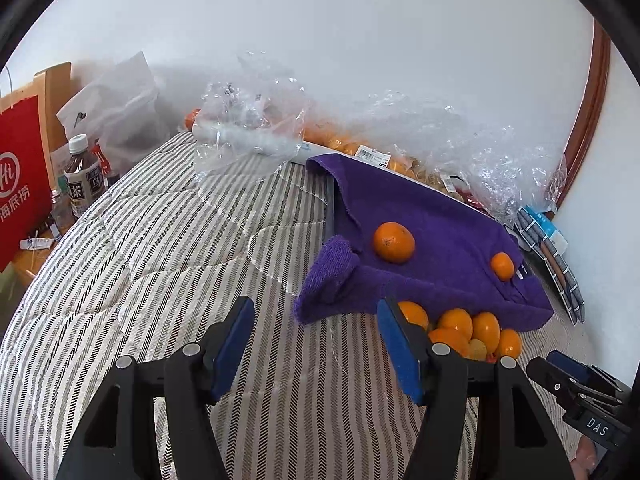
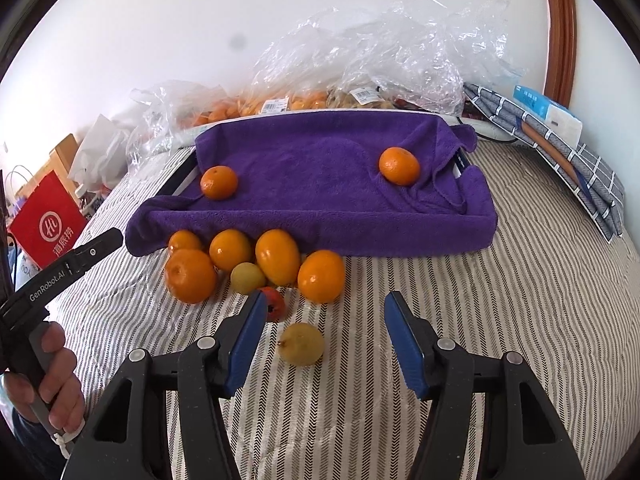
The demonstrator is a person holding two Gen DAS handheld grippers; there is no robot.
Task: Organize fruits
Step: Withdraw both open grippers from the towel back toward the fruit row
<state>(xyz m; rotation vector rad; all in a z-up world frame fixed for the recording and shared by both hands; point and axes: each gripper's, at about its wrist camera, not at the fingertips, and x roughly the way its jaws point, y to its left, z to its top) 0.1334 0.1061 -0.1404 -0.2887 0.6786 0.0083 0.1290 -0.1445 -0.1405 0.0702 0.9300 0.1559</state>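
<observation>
Left matte-black plastic two-finger gripper (image 1: 316,344): blue rubbery pads on inner faces, silver round pivot pins at each finger base, triangular cut-outs in the arms. Right matte-black plastic two-finger gripper (image 2: 324,338): same build, blue pads, silver pins. In right wrist view, at 9 o'clock, left unit's side reads "GenRobot.AI" in white, w/ small screw near tip. In left wrist view, at 4 o'clock, right unit's label reads "DAS". Hand (image 2: 48,384) on grey handle; dark blue sleeve below.
</observation>
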